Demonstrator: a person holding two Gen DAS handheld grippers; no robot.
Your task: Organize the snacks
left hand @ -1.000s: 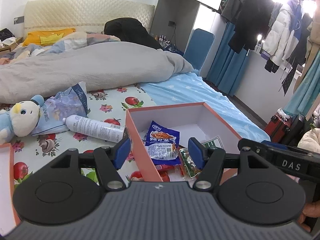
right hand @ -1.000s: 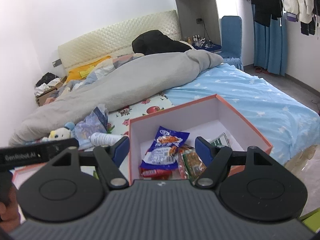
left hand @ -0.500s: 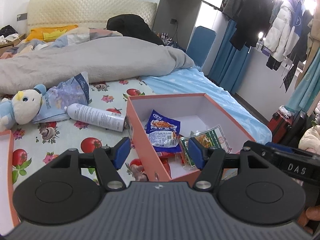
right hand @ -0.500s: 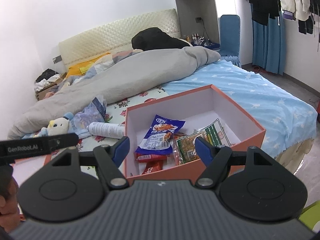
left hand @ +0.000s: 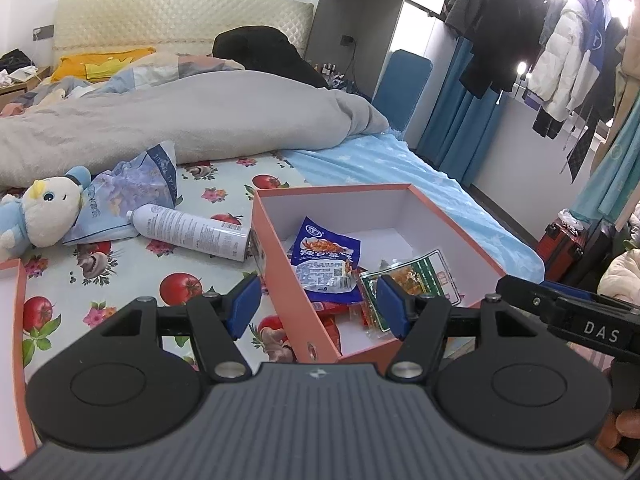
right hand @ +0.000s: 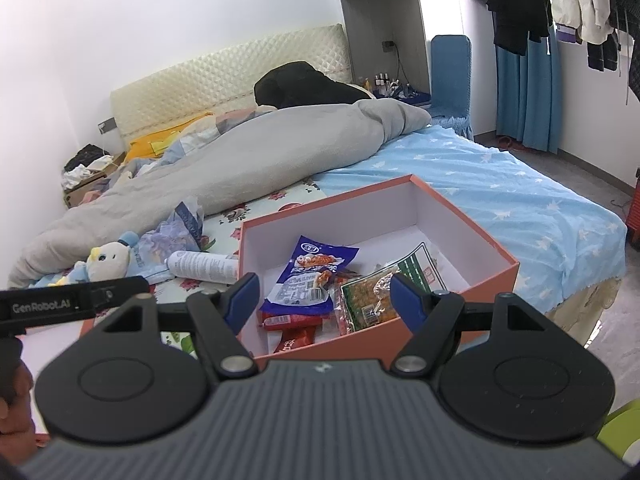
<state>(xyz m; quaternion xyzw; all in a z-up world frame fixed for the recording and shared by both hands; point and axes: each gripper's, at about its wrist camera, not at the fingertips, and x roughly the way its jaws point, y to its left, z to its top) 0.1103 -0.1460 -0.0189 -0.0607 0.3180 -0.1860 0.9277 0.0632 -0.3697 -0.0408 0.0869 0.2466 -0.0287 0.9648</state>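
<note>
Left of your left gripper (left hand: 318, 302): plush toy (left hand: 44, 210), white spray can (left hand: 192, 232). Straight ahead of both tools: orange box (left hand: 280, 256) on the bed, holding a blue snack packet (left hand: 326, 260), a green snack packet (left hand: 420, 276) just right of it, and red packets (right hand: 292, 326) beneath. Your left gripper stands wide, empty; your right gripper (right hand: 324, 300) likewise.

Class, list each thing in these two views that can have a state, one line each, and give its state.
Orange box: open, lid off, holding snacks.
Blue snack packet: inside the box, sealed, lying flat.
Green snack packet: inside the box.
White spray can: on its side on the bed.
Plush toy: lying down.
Left gripper: open, empty.
Right gripper: open, empty.
</note>
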